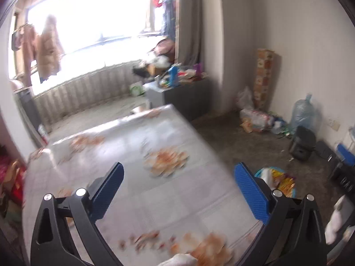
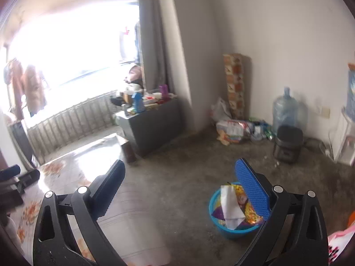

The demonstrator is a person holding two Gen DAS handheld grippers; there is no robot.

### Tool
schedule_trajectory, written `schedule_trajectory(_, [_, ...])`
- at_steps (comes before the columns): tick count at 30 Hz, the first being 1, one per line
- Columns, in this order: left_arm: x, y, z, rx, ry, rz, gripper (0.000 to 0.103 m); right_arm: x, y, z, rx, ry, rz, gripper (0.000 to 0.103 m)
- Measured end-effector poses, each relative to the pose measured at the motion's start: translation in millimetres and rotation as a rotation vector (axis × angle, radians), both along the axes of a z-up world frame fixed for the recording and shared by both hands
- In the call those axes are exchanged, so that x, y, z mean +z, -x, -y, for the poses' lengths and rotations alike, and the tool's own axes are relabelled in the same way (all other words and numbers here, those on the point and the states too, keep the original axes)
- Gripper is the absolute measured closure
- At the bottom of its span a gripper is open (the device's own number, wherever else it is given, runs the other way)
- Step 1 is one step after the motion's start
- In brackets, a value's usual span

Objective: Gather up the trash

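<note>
Above the floral-covered table (image 1: pixel 137 199), the left gripper (image 1: pixel 178 170) hangs with its blue-padded fingers (image 1: pixel 250 190) spread wide, holding and touching nothing. Further right, over bare concrete floor (image 2: pixel 177 166), the right gripper (image 2: pixel 180 170) is likewise spread wide and empty. Trash, a white paper and coloured wrappers (image 2: pixel 230 208), lies inside the blue basin (image 2: pixel 235 230) on the floor, partly hidden behind the right finger.

The left gripper (image 1: pixel 178 174) and the right gripper (image 2: pixel 180 171) both point forward, blue-padded fingers (image 2: pixel 251 189) spread wide apart, gripping nothing.
</note>
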State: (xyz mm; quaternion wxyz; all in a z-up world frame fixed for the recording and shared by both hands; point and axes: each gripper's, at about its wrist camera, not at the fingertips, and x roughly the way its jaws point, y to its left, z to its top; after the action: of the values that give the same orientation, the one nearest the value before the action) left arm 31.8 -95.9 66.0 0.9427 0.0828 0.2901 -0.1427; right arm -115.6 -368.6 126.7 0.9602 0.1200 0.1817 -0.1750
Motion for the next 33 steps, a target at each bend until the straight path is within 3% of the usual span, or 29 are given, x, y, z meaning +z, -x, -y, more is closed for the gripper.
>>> schedule_trajectory(3, [-18.5, 24.2, -28.8, 0.056, -0.018, -0.048, 0.005, -0.8, 6.2, -30.1, 0.107, 0.016, -0.019, 0.008])
schedule_trajectory(7, [-49.6, 37.1, -54.0, 0.104, -0.057, -0.144, 0.005, -14.6, 2.0, -57.4, 0.273, -0.082, -0.130, 0.008])
schedule_trajectory(9, [-59.6, 34.4, -59.3, 0.125, -0.059, -0.203, 0.005, -25.8, -5.3, -68.0, 0.274, -0.053, -0.243, 0.008])
schedule_trajectory(12, [-66.4, 27.3, -68.4, 0.153, -0.057, -0.228, 0.005, -48.2, -17.3, -70.4, 0.211, 0.034, -0.415, 0.008])
schedule_trajectory(15, [-68.4, 25.0, -73.5, 0.177, -0.040, -0.251, 0.005, -59.8, -11.7, -71.8, 0.174, 0.073, -0.496, 0.007])
schedule_trajectory(20, [-71.4, 13.4, -72.5, 0.179, -0.018, -0.295, 0.005, -67.2, -13.7, -79.6, 0.167, 0.136, -0.564, 0.008])
schedule_trajectory(33, [-76.7, 6.5, -64.6, 0.154, -0.024, -0.334, 0.005, -80.0, -14.5, -74.4, 0.115, 0.100, -0.630, 0.008])
